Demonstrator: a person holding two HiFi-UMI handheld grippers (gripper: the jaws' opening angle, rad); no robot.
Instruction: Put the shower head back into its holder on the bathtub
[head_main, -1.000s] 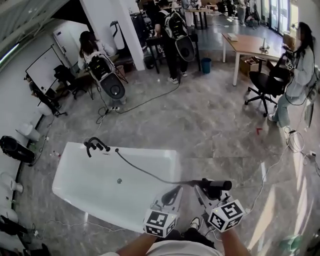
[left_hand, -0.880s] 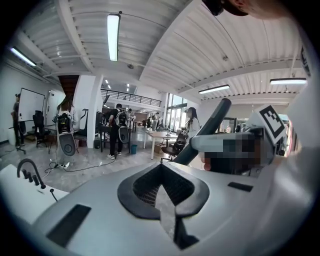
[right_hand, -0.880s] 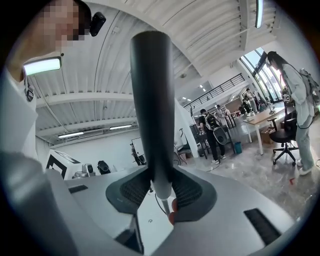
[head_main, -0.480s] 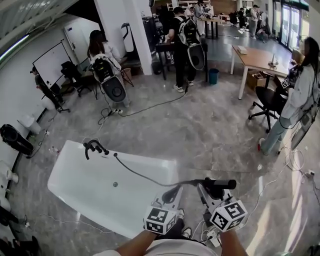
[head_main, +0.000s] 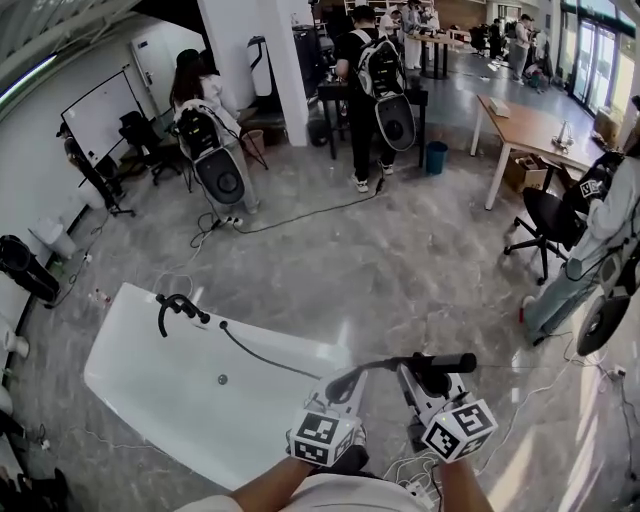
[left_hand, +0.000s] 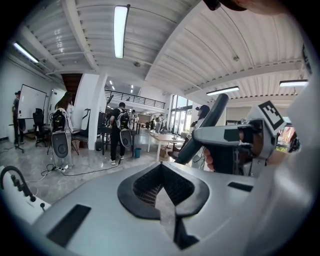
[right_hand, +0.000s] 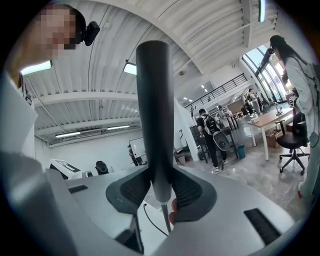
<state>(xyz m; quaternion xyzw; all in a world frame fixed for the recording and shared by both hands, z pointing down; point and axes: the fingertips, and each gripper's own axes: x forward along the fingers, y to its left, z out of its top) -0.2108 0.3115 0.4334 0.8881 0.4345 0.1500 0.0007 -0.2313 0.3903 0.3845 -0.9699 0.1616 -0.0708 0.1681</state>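
Shower head (head_main: 450, 363), a dark grey cylindrical wand, lies level just past the near right corner of the white rectangular bathtub (head_main: 150, 395), off the tub. Tub sits on a grey marble-look floor (head_main: 400, 250). R gripper (head_main: 415, 376), grey plastic w/ marker cube, is beside that same corner, its jaws pinching the wand's handle from both sides. L gripper (head_main: 350, 380) is at the tub's near right edge, jaws pressed together, nothing btwn. Thin dark hose (head_main: 260, 352) runs from the wand across the tub to a black curved tap fitting (head_main: 175, 305) at the tub's far left corner.
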